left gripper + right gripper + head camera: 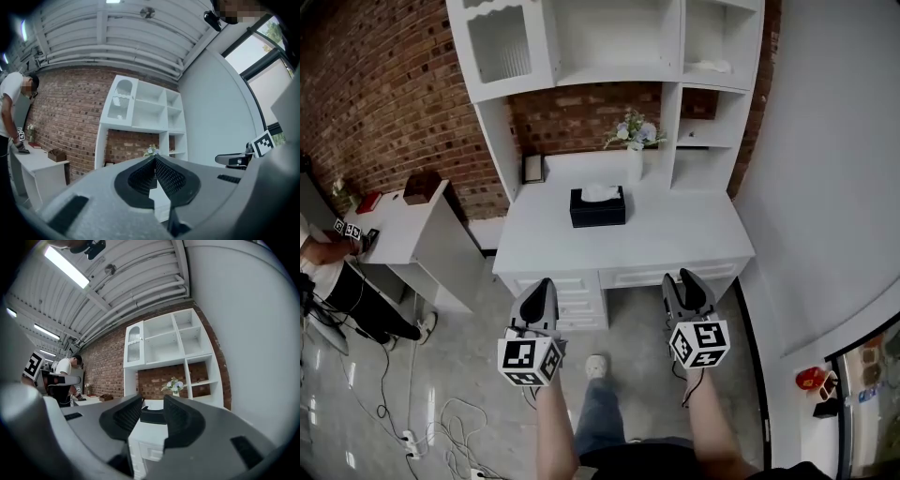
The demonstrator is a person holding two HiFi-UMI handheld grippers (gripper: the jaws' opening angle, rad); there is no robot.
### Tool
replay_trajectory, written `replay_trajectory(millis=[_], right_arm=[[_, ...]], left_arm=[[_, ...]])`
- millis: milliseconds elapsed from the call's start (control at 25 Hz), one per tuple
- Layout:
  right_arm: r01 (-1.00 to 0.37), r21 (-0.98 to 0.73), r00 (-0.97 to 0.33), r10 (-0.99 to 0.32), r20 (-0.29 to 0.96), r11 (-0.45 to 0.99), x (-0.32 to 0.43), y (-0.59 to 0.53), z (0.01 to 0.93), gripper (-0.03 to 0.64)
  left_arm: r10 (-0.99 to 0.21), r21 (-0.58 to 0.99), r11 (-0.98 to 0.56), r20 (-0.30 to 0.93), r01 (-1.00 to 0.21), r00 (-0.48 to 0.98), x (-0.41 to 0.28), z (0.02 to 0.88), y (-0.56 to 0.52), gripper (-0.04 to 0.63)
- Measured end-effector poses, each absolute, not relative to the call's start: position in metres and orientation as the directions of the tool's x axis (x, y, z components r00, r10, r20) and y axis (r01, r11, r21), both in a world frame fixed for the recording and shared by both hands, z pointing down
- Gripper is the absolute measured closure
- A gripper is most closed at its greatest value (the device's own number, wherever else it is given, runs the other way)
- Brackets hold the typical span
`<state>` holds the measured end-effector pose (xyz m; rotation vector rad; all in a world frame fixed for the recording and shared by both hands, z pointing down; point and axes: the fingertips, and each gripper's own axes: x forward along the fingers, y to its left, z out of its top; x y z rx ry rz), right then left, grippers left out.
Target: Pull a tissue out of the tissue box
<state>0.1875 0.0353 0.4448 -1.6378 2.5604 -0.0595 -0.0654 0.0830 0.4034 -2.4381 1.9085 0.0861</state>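
A black tissue box (597, 210) stands at the back middle of the white desk (675, 234), with a white tissue (600, 192) poking out of its top. Both grippers hover over the floor in front of the desk drawers, well short of the box. My left gripper (547, 284) (155, 157) has its jaws meeting at the tips, with nothing in them. My right gripper (683, 279) (153, 402) stands open and empty. Between its jaws, in the right gripper view, I see the tissue box (152, 416) straight ahead.
A vase of flowers (635, 139) and a small dark frame (532, 168) stand behind the box under the white shelf unit (609, 37). A lower white side table (412, 225) stands at the left, a person beside it. Cables (441, 422) lie on the floor.
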Motion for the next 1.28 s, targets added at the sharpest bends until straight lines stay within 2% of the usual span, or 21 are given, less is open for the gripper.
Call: replay_trajectory(millis=[400,680,1280], right_arm=[[-0.932,-0.095,-0.352,-0.936,0.013,0.350,0.142,-0.107,0.463,0.486],[-0.947,-0.093,-0.313,-0.949,0.032,0.309,0.110,-0.188,0.454,0.486],[-0.957,-0.102,-0.278,-0.959,0.057,0.272,0.090,-0.275,0.461,0.487]], left_arm=[[-0.945,0.022,-0.327,0.021,-0.945,0.327,-0.101,0.431,-0.079,0.588],[-0.921,0.040,-0.386,0.037,-0.922,0.387,-0.126,0.428,-0.172,0.588],[-0.896,0.066,-0.434,0.066,-0.898,0.438,-0.143,0.441,-0.270,0.588]])
